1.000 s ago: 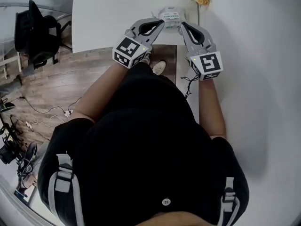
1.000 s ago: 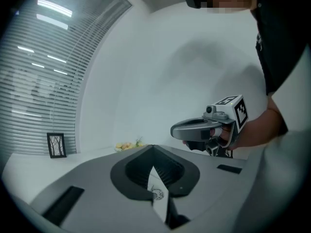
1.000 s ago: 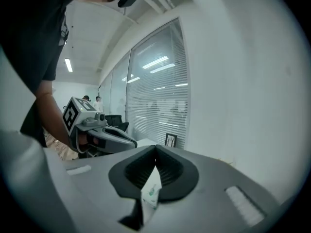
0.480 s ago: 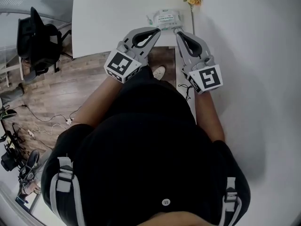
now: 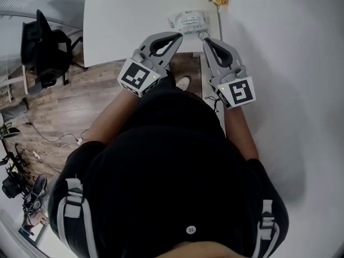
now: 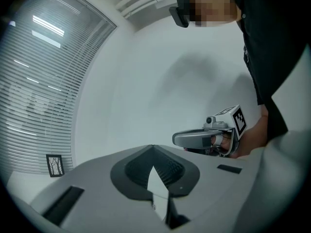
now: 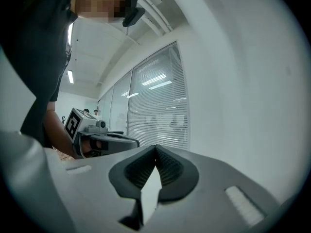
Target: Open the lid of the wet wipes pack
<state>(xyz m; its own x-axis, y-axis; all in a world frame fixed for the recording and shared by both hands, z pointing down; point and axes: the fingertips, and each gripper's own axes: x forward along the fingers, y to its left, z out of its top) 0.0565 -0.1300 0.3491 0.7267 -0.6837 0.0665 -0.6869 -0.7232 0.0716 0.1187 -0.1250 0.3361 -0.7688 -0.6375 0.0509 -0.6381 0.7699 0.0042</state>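
Pulling back from the pack, the left gripper and right gripper hung short of it, both closed on nothing, with the lid seemingly still unopened.

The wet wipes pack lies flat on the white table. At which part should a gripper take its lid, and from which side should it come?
Probably the free edge of the lid, coming from above. The wet wipes pack lies flat with its labelled face, where the lid seems to sit, turned upward. Which edge of the lid lifts is too small to tell in the head view.
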